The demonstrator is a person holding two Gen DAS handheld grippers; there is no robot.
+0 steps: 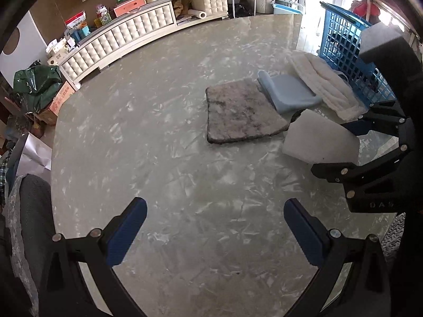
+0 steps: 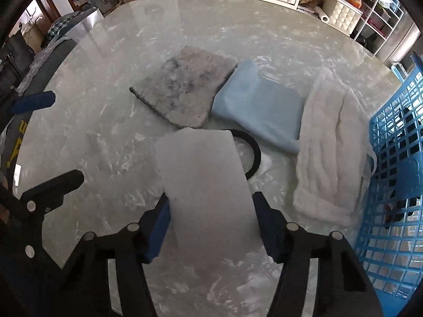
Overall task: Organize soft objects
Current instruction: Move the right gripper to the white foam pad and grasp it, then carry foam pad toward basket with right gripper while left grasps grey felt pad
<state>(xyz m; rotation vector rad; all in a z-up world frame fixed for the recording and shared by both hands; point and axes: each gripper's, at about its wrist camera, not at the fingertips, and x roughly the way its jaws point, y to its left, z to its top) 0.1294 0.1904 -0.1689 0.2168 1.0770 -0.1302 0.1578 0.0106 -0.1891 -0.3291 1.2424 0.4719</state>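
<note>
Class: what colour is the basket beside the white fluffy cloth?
Blue basket, an open grid; clearest in the right wrist view.

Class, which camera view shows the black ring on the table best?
The right wrist view: the black ring curves out clearly from behind the white foam block. The left wrist view shows only a dark sliver at the block's far edge.

One grey shaggy square mat (image 2: 182,87), one light-blue folded cloth (image 2: 260,111) at its three o'clock, one white fluffy folded blanket (image 2: 327,153), one white foam block (image 2: 206,185), one black ring (image 2: 255,153), one blue lattice plastic basket (image 2: 396,171).
</note>
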